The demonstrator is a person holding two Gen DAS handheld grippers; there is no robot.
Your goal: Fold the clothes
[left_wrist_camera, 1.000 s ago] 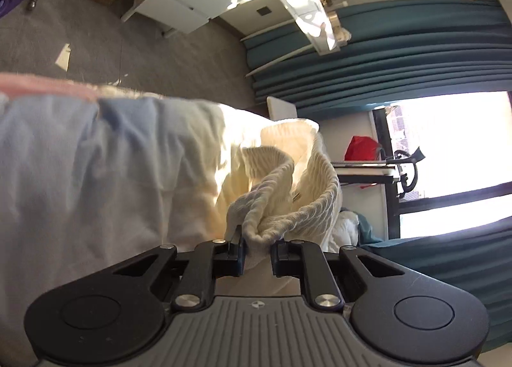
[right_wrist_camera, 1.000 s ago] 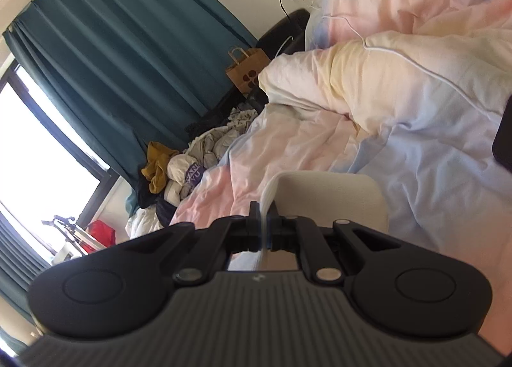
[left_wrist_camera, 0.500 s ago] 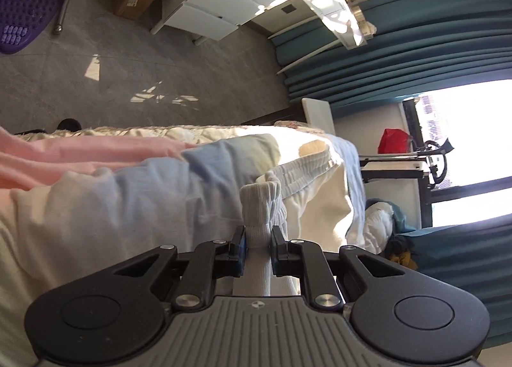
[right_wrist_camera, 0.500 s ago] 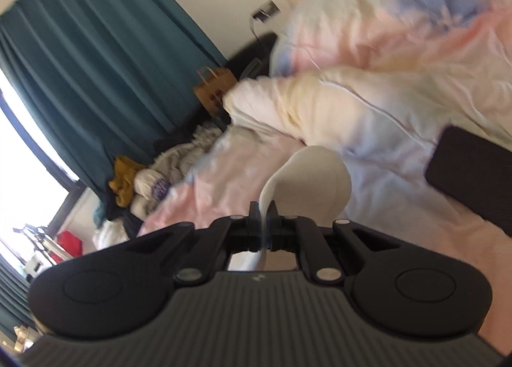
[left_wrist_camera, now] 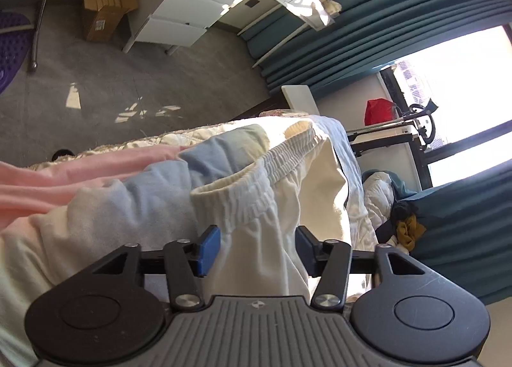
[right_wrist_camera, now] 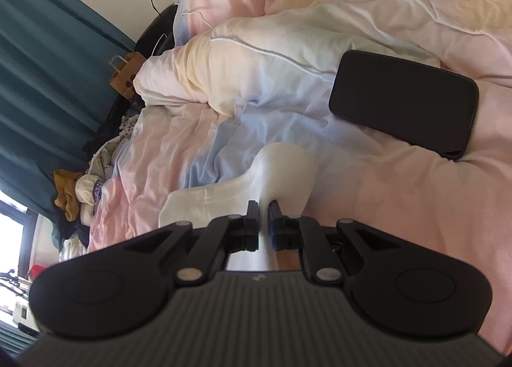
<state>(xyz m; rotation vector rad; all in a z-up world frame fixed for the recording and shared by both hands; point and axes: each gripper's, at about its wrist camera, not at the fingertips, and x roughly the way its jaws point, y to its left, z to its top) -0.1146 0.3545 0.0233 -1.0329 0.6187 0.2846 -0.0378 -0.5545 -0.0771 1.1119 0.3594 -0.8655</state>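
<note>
A cream-white garment [left_wrist_camera: 288, 181] with a ribbed elastic waistband [left_wrist_camera: 252, 175] lies on the pastel duvet [left_wrist_camera: 112, 200] in the left wrist view. My left gripper [left_wrist_camera: 256, 239] straddles it just below the waistband. Its jaws are opening and the blue pads [left_wrist_camera: 208, 248] stand apart from the cloth between them. In the right wrist view, a fold of the same white garment [right_wrist_camera: 281, 168] curls up from the duvet [right_wrist_camera: 384, 207]. My right gripper [right_wrist_camera: 264, 210] still pinches this fold in a narrow gap, its jaws starting to open.
A black phone [right_wrist_camera: 403, 101] lies on the duvet just beyond the right gripper. A heap of other clothes [right_wrist_camera: 83, 187] and a paper bag [right_wrist_camera: 124, 75] sit by the teal curtains. Past the bed's edge are grey floor, a cardboard box [left_wrist_camera: 105, 14] and white drawers [left_wrist_camera: 198, 8].
The left jaws have spread and let go of the bunched waistband, which now lies flat on the duvet. The right gripper has dropped towards the bed near the phone, its gap slightly wider.
</note>
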